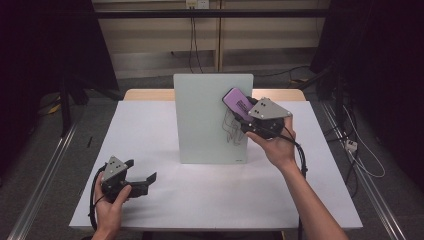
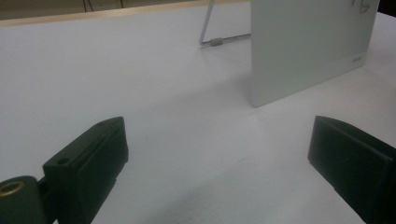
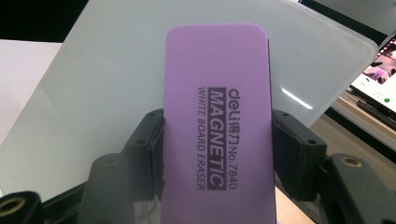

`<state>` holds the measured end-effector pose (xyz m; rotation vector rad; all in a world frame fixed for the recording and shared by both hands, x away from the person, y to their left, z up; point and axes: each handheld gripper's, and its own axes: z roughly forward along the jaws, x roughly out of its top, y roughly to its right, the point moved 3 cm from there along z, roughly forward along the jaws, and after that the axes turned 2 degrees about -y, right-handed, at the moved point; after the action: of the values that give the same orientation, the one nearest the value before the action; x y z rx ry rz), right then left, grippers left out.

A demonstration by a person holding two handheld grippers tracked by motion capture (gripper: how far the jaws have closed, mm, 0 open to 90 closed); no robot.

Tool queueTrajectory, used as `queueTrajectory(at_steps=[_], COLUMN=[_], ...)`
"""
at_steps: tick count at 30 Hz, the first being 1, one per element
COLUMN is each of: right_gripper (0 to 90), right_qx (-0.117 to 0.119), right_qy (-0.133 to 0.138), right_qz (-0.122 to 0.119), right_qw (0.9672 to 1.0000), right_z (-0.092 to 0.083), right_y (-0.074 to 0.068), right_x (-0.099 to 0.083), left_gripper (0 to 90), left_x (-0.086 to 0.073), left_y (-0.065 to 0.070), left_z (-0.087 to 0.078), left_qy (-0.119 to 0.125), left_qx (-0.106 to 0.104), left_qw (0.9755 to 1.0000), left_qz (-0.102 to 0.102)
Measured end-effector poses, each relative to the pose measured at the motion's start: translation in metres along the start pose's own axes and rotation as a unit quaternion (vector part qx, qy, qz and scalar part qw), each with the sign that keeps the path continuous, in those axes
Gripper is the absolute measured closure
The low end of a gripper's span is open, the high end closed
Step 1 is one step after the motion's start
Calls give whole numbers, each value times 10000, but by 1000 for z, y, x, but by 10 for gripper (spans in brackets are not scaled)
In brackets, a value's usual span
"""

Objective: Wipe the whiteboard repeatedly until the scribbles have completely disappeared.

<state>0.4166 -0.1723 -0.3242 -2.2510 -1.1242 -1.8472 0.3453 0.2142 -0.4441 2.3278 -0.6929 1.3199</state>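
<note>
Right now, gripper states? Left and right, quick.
Left gripper: open, nothing between its jaws, low over the white table.
Right gripper: shut on the purple whiteboard eraser, held against the upright board.

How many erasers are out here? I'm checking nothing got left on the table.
1. The purple eraser is clamped in the right gripper, pressed against the upper right part of the standing whiteboard. One lying behind the board would be hidden.

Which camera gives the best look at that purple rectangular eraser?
The right gripper view: the purple rectangular eraser is close, its printed label readable, between the jaws. The high view shows it small against the white board.
</note>
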Motion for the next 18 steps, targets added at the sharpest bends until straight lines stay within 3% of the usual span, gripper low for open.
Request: queueTrajectory(at_steps=[18], right_gripper=[418], right_qx=[59], right_qy=[-100], right_qz=[-100], right_qw=[9999], right_z=[3], right_y=[-10], right_x=[-4], left_gripper=[49], left_x=[0], left_y=[0], left_z=[0], left_qy=[11], left_qx=[12], left_qw=[10000], left_qz=[-4])
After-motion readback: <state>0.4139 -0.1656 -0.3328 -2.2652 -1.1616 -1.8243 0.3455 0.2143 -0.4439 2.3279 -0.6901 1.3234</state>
